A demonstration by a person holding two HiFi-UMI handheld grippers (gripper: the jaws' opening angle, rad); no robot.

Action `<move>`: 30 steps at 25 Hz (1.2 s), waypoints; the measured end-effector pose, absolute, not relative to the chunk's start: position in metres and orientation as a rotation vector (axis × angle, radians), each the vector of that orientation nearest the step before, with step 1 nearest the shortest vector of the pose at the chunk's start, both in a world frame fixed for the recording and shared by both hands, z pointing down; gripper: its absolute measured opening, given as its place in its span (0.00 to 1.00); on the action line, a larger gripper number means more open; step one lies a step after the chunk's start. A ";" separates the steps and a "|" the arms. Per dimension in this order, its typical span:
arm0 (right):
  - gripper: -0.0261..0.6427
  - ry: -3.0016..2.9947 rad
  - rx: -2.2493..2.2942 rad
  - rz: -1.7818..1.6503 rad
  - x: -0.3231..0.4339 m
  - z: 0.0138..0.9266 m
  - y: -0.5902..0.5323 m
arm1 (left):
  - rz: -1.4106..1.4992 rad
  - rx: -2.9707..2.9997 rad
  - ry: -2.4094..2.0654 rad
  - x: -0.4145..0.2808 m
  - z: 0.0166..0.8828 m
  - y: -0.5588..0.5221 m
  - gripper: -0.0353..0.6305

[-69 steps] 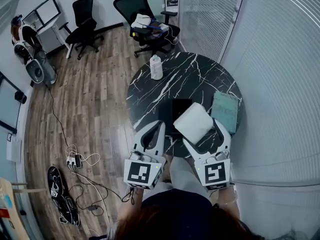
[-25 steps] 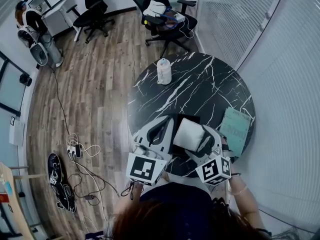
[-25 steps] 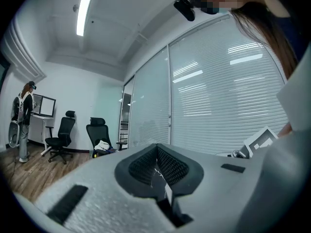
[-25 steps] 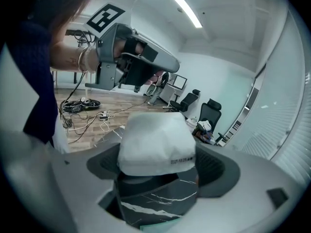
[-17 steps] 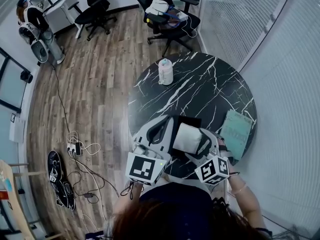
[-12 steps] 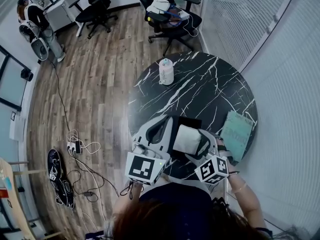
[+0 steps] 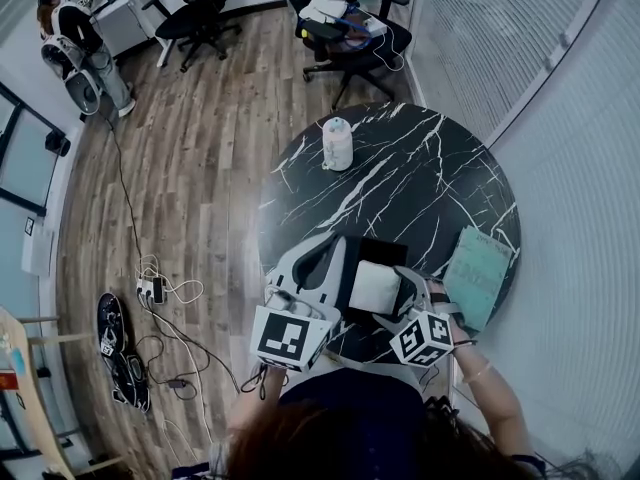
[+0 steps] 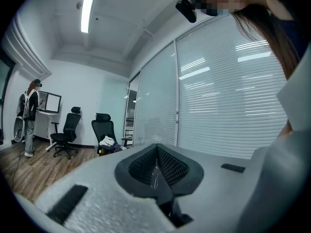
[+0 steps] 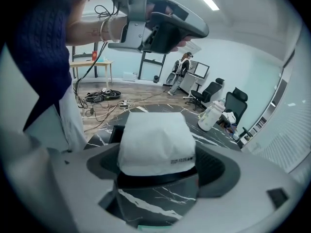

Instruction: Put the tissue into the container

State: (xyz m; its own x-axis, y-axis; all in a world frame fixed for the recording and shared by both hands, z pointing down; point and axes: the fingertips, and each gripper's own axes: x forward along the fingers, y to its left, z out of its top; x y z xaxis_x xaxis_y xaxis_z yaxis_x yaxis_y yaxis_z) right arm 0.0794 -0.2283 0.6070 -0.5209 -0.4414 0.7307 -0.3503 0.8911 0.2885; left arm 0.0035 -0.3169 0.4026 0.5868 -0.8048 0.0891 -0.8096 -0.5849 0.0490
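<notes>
**While tissue pack [image 9: 154, 141] sits over black container [image 7: 388, 251], release not yet made**

As matters stand, the placing step is in hand. The right gripper [image 9: 156, 173] is clamped on the white tissue pack, one jaw on each side. In the head view the pack covers the near part of the open container on the round marble table [image 7: 400, 178]. Whether the pack's underside has entered the mouth or hangs just above it cannot be told from any view.

The left gripper [image 8: 156, 155] has its jaws pressed together with nothing between them. It lies just beside the container's left edge and takes no part in the hold. Its camera looks out at the window blinds, not at the work.

Judgement on the next move: the pack should be squared to the opening and lowered until the walls take it, and only then should the right jaws part. The fit looks close, since the pack appears nearly as wide as the container. A corner could catch on the rim, and the jaws flanking the pack may foul the walls.

Surroundings noted:
- A pale bottle [image 7: 339, 144] stands well apart at the table's far edge.
- A green notebook [image 7: 478, 276] lies near the right gripper at the table's right edge, clear of the lowering path.
- Office chairs [image 7: 345, 18] and floor cables [image 7: 160, 298] are off the table and of no concern.
</notes>
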 end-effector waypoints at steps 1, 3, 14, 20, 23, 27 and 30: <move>0.69 -2.166 0.557 -0.126 0.079 0.611 -0.228 | 0.088 2.716 -1.388 0.003 0.404 -0.317 0.09; 0.69 -2.159 0.538 -0.119 0.080 0.619 -0.228 | 0.088 2.696 -1.388 0.003 0.406 -0.319 0.09; 0.69 -2.129 0.453 -0.090 0.077 0.645 -0.227 | 0.122 2.681 -1.416 -0.008 0.417 -0.325 0.09; 0.69 -2.095 0.427 -0.059 0.080 0.656 -0.227 | 0.126 2.671 -1.417 -0.010 0.419 -0.328 0.09; 0.69 -2.078 0.415 -0.048 0.080 0.663 -0.227 | 0.129 2.670 -1.418 -0.011 0.420 -0.328 0.09; 0.69 -2.059 0.404 -0.041 0.081 0.670 -0.228 | 0.133 2.668 -1.420 -0.012 0.421 -0.328 0.09; 0.69 -2.039 0.387 -0.041 0.081 0.675 -0.227 | 0.132 2.667 -1.416 -0.012 0.422 -0.327 0.09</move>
State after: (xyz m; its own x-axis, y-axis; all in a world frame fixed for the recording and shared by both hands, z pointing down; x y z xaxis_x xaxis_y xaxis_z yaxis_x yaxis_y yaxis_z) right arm 0.0808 -0.2272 0.6753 -0.4325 -0.2889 0.8541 -0.2546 0.9478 0.1917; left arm -0.0124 -0.3273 0.4220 0.5587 -0.8188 0.1322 -0.8291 -0.5554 0.0636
